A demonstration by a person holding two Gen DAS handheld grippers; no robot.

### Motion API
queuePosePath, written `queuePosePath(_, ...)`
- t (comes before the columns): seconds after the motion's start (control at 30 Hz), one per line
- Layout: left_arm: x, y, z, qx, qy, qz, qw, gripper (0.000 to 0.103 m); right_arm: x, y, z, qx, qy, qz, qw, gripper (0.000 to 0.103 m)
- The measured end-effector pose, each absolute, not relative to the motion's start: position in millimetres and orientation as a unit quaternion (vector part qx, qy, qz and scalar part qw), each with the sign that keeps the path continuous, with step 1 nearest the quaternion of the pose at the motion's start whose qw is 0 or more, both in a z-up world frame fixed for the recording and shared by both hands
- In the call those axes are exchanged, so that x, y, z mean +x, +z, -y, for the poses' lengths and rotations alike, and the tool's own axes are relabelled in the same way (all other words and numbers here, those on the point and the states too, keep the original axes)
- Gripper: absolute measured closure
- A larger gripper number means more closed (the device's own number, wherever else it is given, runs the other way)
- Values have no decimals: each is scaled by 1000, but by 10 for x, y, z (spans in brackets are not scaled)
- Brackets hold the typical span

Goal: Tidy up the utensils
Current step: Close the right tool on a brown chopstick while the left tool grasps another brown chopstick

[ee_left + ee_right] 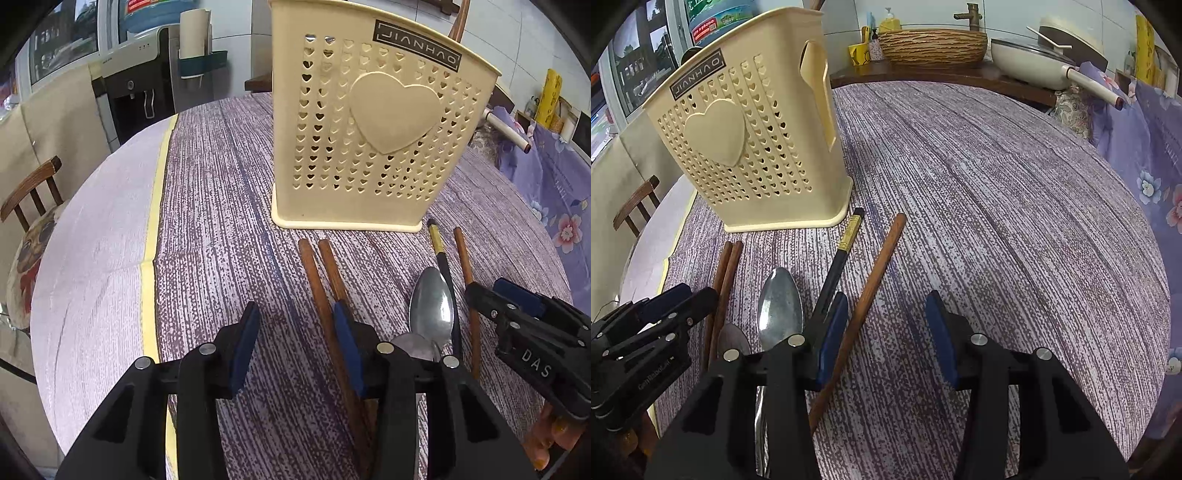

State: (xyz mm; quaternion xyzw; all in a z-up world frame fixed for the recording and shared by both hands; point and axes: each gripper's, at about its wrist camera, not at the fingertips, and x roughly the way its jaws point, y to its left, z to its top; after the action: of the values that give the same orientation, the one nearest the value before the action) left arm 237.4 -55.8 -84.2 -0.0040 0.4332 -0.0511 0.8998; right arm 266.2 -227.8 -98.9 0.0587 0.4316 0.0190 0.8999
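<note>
the left tongs (297, 345) sit released at the bottom centre of the left wrist view, blue pads apart over the purple patterned worktop (221, 221), nothing between them. the right-hand pad lies over the pair of brown chopsticks (321, 273), which run side by side from the bottom centre up toward the holder. whether the pad touches them cannot be told.

the cream utensil holder (373, 122) stands upright in the upper centre of that view, perforated with small hearts, one large raised heart on its face. a brown stick rises from its top.

right of the pair lies a metal spoon (432, 302), bowl toward the holder, a second spoon's bowl partly under it. just right of the spoon come a black chopstick (443, 258) with a gold band and a single brown chopstick (466, 273).

the right tongs (886, 338) are released too, at the bottom centre of the right wrist view, empty over the worktop. the single brown chopstick passes just beside the left-hand pad, the black one just outside it.
</note>
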Motion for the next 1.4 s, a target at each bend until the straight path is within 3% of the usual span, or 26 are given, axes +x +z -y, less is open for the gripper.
queuePosePath(0.23,2447,-820,648,11,-43,-438,898,61,2722,-990,2237,50,7,-433,900,60)
queuePosePath(0.4,2440,-822,611,29,-39,-437,898,74,2772,-984,2303,42,-4,-434,900,76)
queuePosePath(0.73,2527,-821,684,36,-44,-446,893,77,2956,-962,2294,54,-6,-442,896,78)
queuePosePath(0.97,2531,-832,723,43,-41,-444,894,85,3041,-952,2333,57,-18,-441,895,89)
queuePosePath(1.4,2477,-838,740,45,-25,-435,899,91,3008,-971,2272,48,-24,-435,899,91)
